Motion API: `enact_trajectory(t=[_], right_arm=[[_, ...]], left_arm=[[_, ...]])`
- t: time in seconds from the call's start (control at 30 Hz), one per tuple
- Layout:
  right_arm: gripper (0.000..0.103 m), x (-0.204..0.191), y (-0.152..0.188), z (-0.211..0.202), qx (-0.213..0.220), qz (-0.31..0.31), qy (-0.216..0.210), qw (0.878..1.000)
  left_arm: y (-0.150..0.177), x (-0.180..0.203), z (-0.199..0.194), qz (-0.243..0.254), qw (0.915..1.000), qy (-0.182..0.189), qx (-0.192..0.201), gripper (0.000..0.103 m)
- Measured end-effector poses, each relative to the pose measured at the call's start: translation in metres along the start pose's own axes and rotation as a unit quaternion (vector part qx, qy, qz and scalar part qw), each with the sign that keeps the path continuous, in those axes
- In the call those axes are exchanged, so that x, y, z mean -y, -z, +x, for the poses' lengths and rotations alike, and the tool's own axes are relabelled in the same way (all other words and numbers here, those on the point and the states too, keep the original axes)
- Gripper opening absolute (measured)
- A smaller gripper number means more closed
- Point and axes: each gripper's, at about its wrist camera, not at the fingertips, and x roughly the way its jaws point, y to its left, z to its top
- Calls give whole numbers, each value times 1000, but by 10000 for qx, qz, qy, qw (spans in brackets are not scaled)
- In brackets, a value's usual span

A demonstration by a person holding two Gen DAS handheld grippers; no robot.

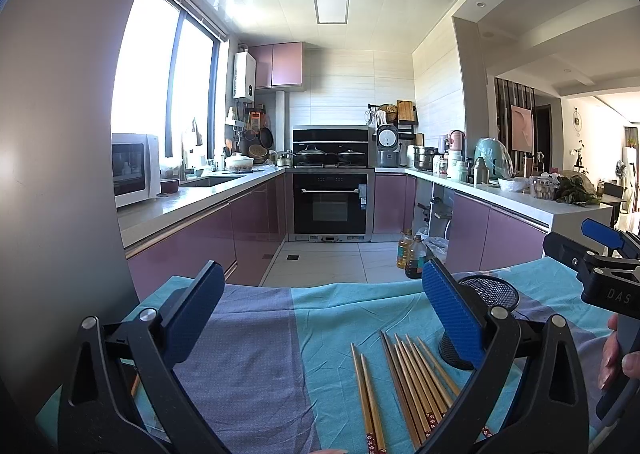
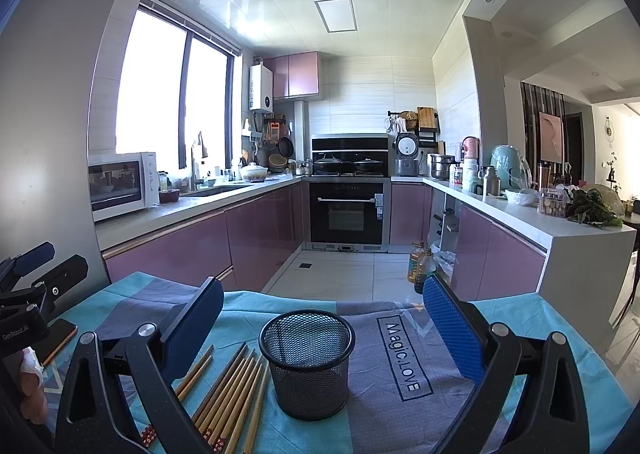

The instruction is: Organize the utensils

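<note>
Several wooden chopsticks (image 1: 416, 382) with red patterned ends lie side by side on the blue-and-grey cloth (image 1: 256, 354); they also show in the right wrist view (image 2: 230, 394). A black mesh cup (image 2: 308, 362) stands upright and empty just right of them, partly hidden behind my left gripper's right finger in the left wrist view (image 1: 490, 294). My left gripper (image 1: 320, 318) is open and empty above the cloth, left of the chopsticks. My right gripper (image 2: 324, 330) is open and empty, with the cup between its fingers in view; it also shows in the left wrist view (image 1: 600, 254).
The cloth-covered table (image 2: 540, 334) ends ahead, with kitchen floor beyond. A phone (image 2: 60, 338) lies at the table's left. Oil bottles (image 2: 420, 264) stand on the floor. Purple cabinets, an oven (image 2: 346, 213) and a cluttered counter (image 2: 560, 221) surround the space.
</note>
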Motion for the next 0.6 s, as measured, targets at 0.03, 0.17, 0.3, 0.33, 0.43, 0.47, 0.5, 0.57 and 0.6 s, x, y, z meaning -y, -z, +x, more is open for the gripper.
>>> enact_trajectory(t=[0.03,0.17,0.3,0.33,0.43,0.47,0.5,0.57,0.6], right_arm=[[97,0,0,0,-4,1,2,10000],[97,0,0,0,1,0,1,10000],[97,0,0,0,0,3,-5,10000],[97,0,1,0,0,-1,1,10000],[97,1,0,-1,-6,5,3,10000],[97,1,0,0,2,5,10,10000],[97,1,-1,0,4,7,10,10000],[97,1,-2,-2,13,13,14,10000],[97,1,-2,-2,20,12,21,10000]], left_arm=[[0,0,0,0,10000,0,1,97],[0,0,0,3,10000,-1,0,97],[0,1,0,8,10000,-4,-2,97],[0,0,0,7,10000,-4,1,97],[0,1,-1,2,10000,-4,0,97],[0,1,0,3,10000,-6,0,97],[0,0,0,1,10000,0,-1,97],[1,1,0,10,10000,-6,7,97],[0,1,-1,11,10000,-4,8,97]])
